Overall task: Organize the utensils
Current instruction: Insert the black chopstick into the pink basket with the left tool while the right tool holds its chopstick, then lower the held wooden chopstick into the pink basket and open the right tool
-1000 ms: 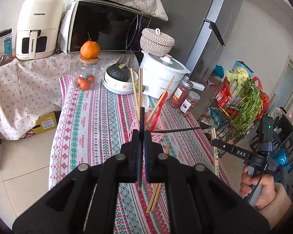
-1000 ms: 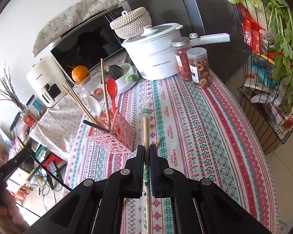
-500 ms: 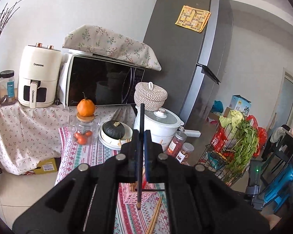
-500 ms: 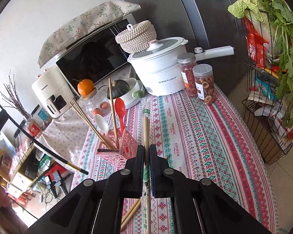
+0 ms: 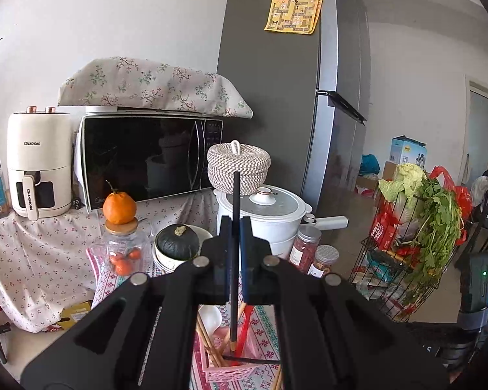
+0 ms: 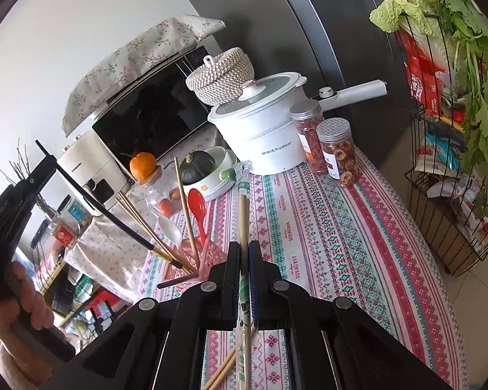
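Covering the table (image 6: 358,243) is a striped cloth on which the pink basket (image 5: 231,369) stands, already holding chopsticks and spoons. Above it the left gripper (image 5: 233,227) is clamped on a black chopstick (image 5: 234,260), tip just over the basket: the drop-in step. Next, lower and release. The right gripper (image 6: 244,253) grips a wrapped chopstick pair (image 6: 243,214).

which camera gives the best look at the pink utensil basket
The left wrist view: the pink basket sits just below the left gripper, its open top and front wall showing. In the right wrist view the right gripper hides most of it.
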Demonstrator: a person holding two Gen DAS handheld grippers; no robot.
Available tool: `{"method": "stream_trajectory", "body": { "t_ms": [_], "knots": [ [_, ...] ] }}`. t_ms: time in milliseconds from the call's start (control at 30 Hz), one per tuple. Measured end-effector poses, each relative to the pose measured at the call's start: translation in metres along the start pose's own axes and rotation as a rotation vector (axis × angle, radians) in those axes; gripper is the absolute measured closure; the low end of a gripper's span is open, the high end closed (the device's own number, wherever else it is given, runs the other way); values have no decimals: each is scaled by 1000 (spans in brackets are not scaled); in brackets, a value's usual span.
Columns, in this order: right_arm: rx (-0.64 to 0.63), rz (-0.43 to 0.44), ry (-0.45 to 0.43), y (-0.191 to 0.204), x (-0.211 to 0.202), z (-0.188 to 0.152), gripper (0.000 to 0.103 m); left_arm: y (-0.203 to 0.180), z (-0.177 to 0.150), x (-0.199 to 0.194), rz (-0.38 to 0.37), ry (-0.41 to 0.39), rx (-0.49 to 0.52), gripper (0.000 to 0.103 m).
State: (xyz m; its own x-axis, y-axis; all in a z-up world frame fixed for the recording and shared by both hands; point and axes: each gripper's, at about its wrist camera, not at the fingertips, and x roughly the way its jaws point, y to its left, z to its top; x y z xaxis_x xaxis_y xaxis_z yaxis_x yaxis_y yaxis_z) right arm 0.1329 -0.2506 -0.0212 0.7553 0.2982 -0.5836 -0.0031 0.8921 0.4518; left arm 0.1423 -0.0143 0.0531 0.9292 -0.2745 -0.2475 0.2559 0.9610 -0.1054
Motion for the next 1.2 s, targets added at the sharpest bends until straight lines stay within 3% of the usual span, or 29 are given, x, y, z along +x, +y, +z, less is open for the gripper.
{"method": "stream_trajectory", "body": {
  "t_ms": [200,633,700,767,867,1200],
  "knots": [
    [15,13,3,-2,3,4,98,-7,-12,27,20,36,41,98],
    [36,28,13,-6,8,7,98,12,-25,76,72,253,-73,97],
    [35,28,14,-6,9,7,98,14,-22,75,68,257,-92,78],
    [36,29,15,-6,9,8,98,15,-19,71,74,248,-101,67],
    [37,29,15,-6,9,8,98,14,-13,64,64,244,-91,62],
    [73,24,-28,-13,2,12,98,7,-9,17,61,291,-46,24]
  ]
}}
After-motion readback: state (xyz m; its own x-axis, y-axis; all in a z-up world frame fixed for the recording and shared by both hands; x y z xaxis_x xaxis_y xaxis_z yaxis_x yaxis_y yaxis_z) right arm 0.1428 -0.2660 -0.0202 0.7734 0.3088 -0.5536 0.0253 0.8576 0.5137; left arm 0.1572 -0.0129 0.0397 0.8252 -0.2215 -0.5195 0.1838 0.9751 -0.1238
